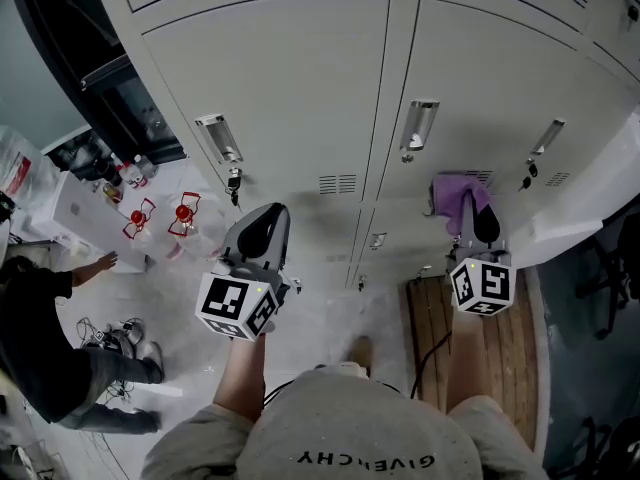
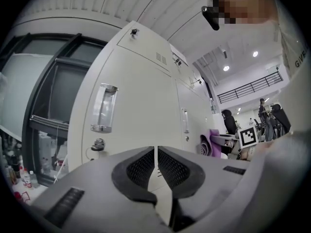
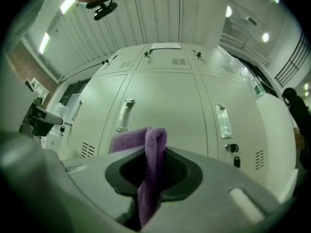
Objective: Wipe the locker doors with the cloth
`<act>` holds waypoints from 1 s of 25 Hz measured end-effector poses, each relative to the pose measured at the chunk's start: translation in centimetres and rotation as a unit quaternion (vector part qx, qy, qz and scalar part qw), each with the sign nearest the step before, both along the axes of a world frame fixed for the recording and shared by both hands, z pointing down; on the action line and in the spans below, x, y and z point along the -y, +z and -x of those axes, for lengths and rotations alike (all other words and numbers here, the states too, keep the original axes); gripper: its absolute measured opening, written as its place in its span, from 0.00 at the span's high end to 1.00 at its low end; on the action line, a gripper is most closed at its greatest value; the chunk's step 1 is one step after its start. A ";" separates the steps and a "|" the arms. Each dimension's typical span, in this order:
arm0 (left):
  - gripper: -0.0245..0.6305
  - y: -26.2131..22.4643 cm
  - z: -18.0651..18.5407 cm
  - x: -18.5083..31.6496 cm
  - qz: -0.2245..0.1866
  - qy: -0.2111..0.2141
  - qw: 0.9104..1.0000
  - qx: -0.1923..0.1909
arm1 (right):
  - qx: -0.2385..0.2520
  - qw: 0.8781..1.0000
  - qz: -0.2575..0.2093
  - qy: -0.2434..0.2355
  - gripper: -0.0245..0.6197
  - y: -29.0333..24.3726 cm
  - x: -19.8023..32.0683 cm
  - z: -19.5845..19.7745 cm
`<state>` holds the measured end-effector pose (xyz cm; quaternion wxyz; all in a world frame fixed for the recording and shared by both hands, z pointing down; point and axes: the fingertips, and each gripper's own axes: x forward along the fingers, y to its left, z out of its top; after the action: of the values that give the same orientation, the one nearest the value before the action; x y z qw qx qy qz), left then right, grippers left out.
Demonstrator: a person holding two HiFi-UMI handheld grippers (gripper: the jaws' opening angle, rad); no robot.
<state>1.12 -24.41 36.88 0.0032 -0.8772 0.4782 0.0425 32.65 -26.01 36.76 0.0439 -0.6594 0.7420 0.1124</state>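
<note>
Pale grey locker doors (image 1: pixel 290 88) fill the head view, each with a recessed handle (image 1: pixel 219 138). My right gripper (image 1: pixel 483 218) is shut on a purple cloth (image 1: pixel 456 196) and holds it up close to the locker face beside a vent; I cannot tell whether it touches. In the right gripper view the cloth (image 3: pixel 148 174) hangs pinched between the jaws, with a locker door (image 3: pixel 170 106) ahead. My left gripper (image 1: pixel 267 216) is shut and holds nothing, a little off the left door. Its own view shows the gripper (image 2: pixel 156 165) with jaws together, and the cloth (image 2: pixel 210 144) far right.
A person in a black top (image 1: pixel 30 318) reaches toward a white table (image 1: pixel 75 203) with bottles at the left. Keys hang from a lock (image 1: pixel 234 183). A wooden pallet (image 1: pixel 490 358) lies on the floor under my right arm. Cables (image 1: pixel 105 336) lie at the left.
</note>
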 end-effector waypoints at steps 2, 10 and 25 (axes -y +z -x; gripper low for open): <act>0.93 0.0 1.2 -0.6 0.001 -0.007 1.000 -0.006 | 0.004 1.000 0.003 -0.021 0.88 0.0 -0.8 2.1; 0.93 0.3 5.8 -3.0 0.003 -0.030 1.000 -0.007 | -0.009 0.995 0.009 -0.102 0.88 -0.4 -3.4 10.5; 0.93 0.6 13.2 -7.1 0.002 -0.074 0.997 -0.010 | 0.018 0.993 0.033 -0.112 0.88 1.4 -7.7 14.4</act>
<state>-12.09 -17.28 37.48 0.0000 -0.8391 0.5416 0.0505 18.21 -18.27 38.11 0.0478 -0.5755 0.8134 0.0699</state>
